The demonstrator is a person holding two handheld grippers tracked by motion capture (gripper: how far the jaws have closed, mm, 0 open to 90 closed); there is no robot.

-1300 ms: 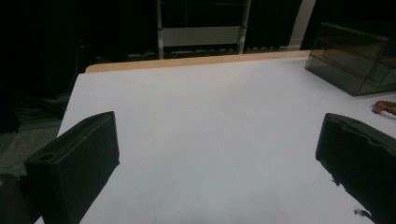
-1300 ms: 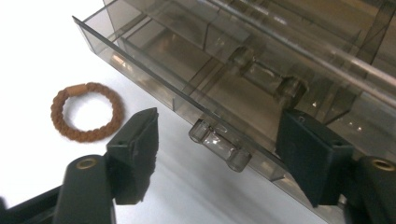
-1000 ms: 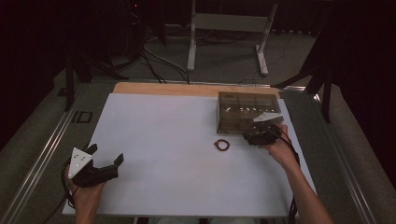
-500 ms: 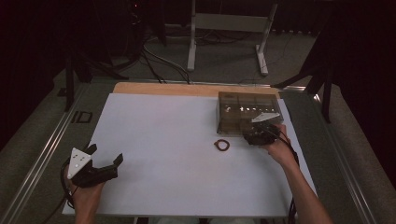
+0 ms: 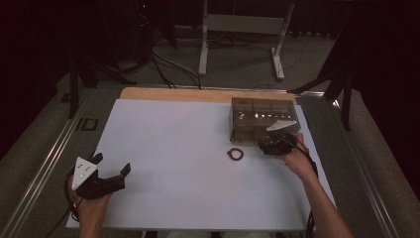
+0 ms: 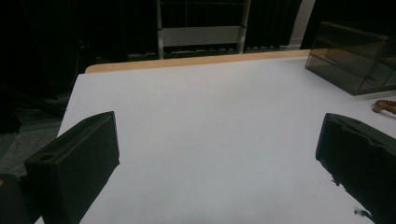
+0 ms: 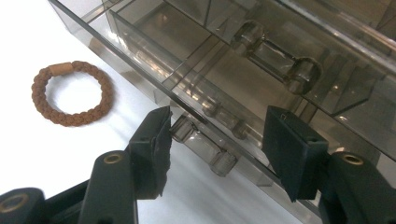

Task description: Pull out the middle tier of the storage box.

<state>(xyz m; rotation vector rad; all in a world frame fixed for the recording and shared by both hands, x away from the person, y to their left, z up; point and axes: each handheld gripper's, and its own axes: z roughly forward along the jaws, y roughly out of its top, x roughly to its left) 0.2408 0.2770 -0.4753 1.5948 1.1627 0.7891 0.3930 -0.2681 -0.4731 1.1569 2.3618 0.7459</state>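
Note:
A smoky clear drawer box [image 5: 262,119] [image 7: 224,70] stands at the table's far right. My right gripper [image 5: 265,147] [image 7: 219,144] is at its front, jaws on either side of the lower drawer's clear bar handle [image 7: 201,144]. The jaws have just been closing. The left pad is right beside one end of the handle, and a gap shows at the right pad. A brown braided hair tie [image 5: 236,154] [image 7: 60,68] lies on the white tabletop just left of this gripper. My left gripper [image 5: 111,163] [image 6: 219,154] is open and empty near the front left corner.
The white tabletop [image 5: 188,134] has a wooden strip [image 5: 198,94] along its far edge. The upper drawer's handle [image 7: 275,49] sits above the lower one. In the left gripper view the box [image 6: 355,60] and hair tie [image 6: 385,106] are far to the right.

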